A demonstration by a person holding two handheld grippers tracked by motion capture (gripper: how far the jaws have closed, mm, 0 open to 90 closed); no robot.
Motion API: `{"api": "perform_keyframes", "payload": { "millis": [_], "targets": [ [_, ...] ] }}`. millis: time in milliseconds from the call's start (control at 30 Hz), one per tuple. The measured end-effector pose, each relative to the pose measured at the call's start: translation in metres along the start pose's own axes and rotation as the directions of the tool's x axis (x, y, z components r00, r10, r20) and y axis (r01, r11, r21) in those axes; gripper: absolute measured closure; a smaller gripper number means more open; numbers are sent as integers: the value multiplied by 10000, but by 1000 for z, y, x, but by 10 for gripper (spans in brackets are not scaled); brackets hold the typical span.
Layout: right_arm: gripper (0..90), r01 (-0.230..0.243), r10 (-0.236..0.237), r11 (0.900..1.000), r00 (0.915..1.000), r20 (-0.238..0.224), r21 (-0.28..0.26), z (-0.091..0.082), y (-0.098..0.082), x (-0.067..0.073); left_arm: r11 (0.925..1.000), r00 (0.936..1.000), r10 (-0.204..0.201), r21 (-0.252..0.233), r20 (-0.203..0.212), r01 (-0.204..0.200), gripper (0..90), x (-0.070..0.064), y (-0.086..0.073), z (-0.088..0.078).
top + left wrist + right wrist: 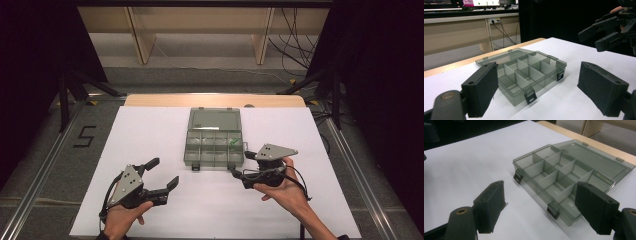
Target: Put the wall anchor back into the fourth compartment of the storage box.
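Observation:
A smoky clear compartment box (187, 150) lies open at the middle of the white table, its lid (215, 120) flat behind it. A small green item (233, 142) rests in a right-hand compartment. My left gripper (165, 171) is open, low on the table to the front left of the box, and empty. My right gripper (241, 163) is open just off the box's front right corner, near a black latch (232, 165). In the left gripper view the box (519, 96) sits between and beyond the wide-apart jaws of the left gripper (539, 82). In the right gripper view the box (534, 183) lies close ahead of the right gripper (541, 202).
White sheet (150, 130) covers the table, with a wooden edge (215, 100) at the back. Metal rails (45, 160) run along both sides. Cables (295, 45) and wooden furniture legs (142, 45) stand beyond the table. The other latch (195, 167) hangs at the box's front left.

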State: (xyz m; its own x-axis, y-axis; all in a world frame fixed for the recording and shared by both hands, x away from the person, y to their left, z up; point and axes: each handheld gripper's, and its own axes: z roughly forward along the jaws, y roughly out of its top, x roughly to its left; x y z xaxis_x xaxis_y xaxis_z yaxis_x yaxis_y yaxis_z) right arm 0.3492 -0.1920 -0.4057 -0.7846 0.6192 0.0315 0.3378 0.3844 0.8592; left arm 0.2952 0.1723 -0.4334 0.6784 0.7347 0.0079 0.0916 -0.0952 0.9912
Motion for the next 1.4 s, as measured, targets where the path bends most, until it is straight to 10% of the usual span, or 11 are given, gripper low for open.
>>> {"api": "perform_keyframes", "payload": {
  "millis": [1400],
  "targets": [
    [227, -642, 625, 9909, 9979, -181, -1183, -24, -17, 6, 10000, 10000, 69, -9, 39, -69, 160, -1, 0, 0]
  ]
}}
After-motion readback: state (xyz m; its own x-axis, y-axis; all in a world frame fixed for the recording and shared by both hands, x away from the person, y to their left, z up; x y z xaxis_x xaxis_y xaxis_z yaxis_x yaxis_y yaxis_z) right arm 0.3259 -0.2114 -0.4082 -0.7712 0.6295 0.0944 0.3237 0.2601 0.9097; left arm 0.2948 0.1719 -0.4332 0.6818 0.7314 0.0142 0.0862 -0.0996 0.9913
